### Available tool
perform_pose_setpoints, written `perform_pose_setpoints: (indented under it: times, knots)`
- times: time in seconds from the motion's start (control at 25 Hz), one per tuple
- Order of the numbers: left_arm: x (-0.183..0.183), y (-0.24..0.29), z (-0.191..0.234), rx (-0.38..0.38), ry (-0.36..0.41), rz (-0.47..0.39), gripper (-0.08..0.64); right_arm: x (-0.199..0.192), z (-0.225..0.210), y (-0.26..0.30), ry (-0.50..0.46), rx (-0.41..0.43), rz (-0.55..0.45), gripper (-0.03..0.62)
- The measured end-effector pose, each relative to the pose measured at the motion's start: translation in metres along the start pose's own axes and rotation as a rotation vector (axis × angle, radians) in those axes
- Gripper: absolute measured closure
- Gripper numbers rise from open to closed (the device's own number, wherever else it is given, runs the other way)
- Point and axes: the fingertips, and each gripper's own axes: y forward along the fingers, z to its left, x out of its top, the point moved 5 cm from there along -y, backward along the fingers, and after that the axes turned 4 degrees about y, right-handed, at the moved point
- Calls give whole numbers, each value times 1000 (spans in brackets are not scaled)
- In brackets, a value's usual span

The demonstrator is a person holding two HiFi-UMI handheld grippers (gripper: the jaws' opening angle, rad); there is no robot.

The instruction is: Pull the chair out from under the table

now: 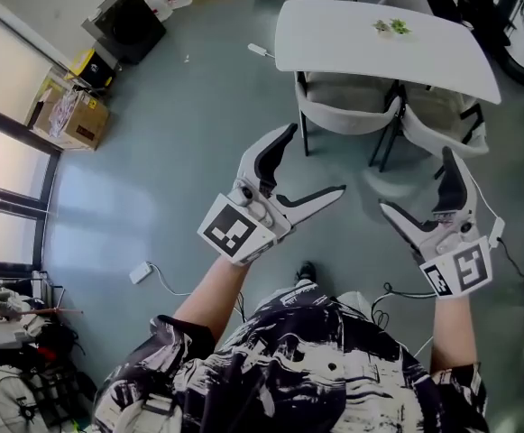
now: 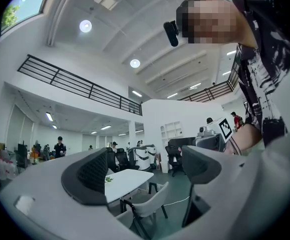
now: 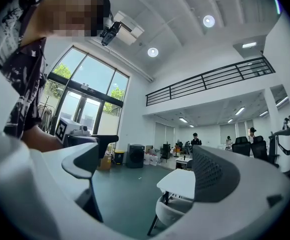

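**Both grippers open, short of two tucked-in chairs**

The left gripper (image 1: 316, 159) hangs in the air with its jaws spread wide, holding nothing. Ahead of it and slightly to its right, the left chair (image 1: 344, 106) sits tucked under the near edge of the white table (image 1: 334, 30), well apart from the jaw tips. The right gripper (image 1: 416, 179), also gaping and empty, hovers nearer the right chair (image 1: 437, 120), which is tucked in beside the first. Only bare grey floor (image 1: 180, 179) lies between the grippers and the chairs. On the tabletop, beyond both chairs, rests a small green item (image 1: 392, 27). Far to the left gripper's left stand a cardboard box (image 1: 79, 117), a yellow bin (image 1: 87, 61) and a black box-shaped unit (image 1: 131, 25). Behind that gripper and to its left, a white adapter (image 1: 142, 271) with a cable lies on the floor.
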Motion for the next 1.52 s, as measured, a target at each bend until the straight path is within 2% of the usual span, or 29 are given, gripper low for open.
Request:
perform_pose_setpoints:
  times: [0.04,0.24,0.6,0.8,1.04,1.24,1.36,1.52]
  knots:
    - [-1,7,7,-6,1,-13,115,-2,-6,6,4,-4,1,57]
    - [-26,53,27,-20,-3,43,115,-16,-46,19,-5,13,18,57]
    - [-41,124,54,49,28,94,115,-22,-132,47,8,124,25,57]
    - [-64,163,59,56,34,129,115,-46,-185,60,8,160,47,57]
    - [-78,164,81,42,20,164,115,-59,-200,91,3,170,78,57]
    - [-118,174,109,-27,32,240,117,-98,-211,119,-45,174,182,57]
    - [-156,184,128,-104,100,323,116,-139,-220,139,-110,188,319,57]
    - [-232,193,156,-223,203,484,116,-211,-229,175,-218,254,504,57]
